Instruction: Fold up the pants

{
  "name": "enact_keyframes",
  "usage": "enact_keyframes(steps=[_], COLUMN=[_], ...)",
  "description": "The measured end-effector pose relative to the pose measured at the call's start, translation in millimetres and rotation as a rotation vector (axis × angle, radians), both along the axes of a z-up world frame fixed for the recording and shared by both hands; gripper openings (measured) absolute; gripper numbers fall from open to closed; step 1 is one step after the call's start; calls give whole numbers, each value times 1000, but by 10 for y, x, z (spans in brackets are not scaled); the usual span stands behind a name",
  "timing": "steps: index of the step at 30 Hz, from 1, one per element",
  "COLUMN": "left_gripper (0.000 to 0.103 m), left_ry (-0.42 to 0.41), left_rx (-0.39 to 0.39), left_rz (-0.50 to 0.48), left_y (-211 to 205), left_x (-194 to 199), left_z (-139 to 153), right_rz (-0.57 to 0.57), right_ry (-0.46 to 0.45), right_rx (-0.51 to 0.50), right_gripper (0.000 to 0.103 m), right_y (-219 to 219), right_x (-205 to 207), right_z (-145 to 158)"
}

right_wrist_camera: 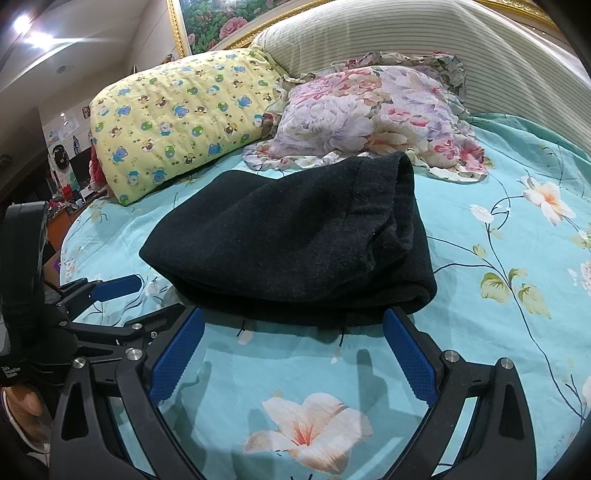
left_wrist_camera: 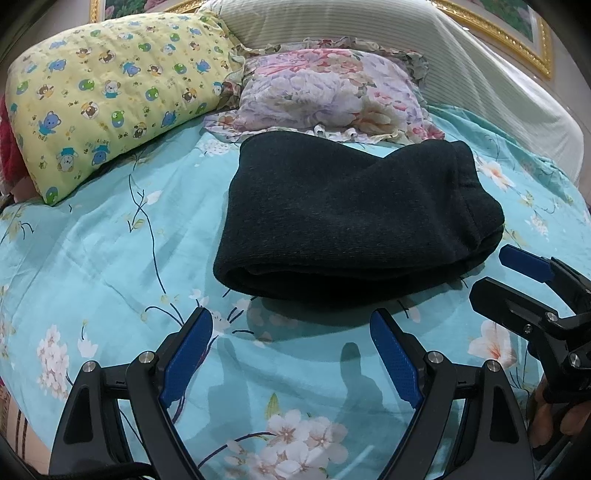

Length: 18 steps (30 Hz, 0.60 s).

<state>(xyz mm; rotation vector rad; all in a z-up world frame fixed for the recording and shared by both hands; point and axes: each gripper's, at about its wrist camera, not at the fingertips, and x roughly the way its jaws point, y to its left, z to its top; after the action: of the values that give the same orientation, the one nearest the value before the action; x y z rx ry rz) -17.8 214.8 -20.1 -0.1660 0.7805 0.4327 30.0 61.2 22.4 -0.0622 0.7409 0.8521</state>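
The dark pants (left_wrist_camera: 351,214) lie folded into a thick rectangular bundle on the teal flowered bedsheet (left_wrist_camera: 110,258), just in front of the pillows. My left gripper (left_wrist_camera: 290,314) hovers open over the sheet a little short of the bundle's near fold, with nothing between its blue pads. In the right wrist view the pants (right_wrist_camera: 288,236) fill the middle. My right gripper (right_wrist_camera: 293,314) stands open with its tips at the bundle's near edge, not pressing on it. Each gripper shows in the other's view: the right gripper (left_wrist_camera: 495,275) at the bundle's right corner, the left gripper (right_wrist_camera: 159,295) at its left corner.
A yellow bear-print pillow (left_wrist_camera: 110,92) and a flowered ruffled pillow (left_wrist_camera: 325,92) lie behind the pants, against a striped cushion (left_wrist_camera: 369,29). The sheet (right_wrist_camera: 498,221) stretches bare to the right of the bundle. A hand (right_wrist_camera: 22,406) grips the left tool's handle. Room clutter lies past the bed's left edge.
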Motion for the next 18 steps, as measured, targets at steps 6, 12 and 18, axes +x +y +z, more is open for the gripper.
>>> enact_keyframes(steps=[6,12,18], left_gripper=[88,88,88], left_ry=[1,-1,0], left_rx=[2,3,4], left_rz=[-5,-4,-4], left_y=[1,1,4], left_x=[13,8,12], left_z=[-3,-2,0], right_rz=[4,7,8], right_ry=[0,1,1], right_rx=[3,5,6], right_gripper=[97,97,97], right_y=[18,29,43], right_x=[-4,-8,-18], right_z=[8,11,13])
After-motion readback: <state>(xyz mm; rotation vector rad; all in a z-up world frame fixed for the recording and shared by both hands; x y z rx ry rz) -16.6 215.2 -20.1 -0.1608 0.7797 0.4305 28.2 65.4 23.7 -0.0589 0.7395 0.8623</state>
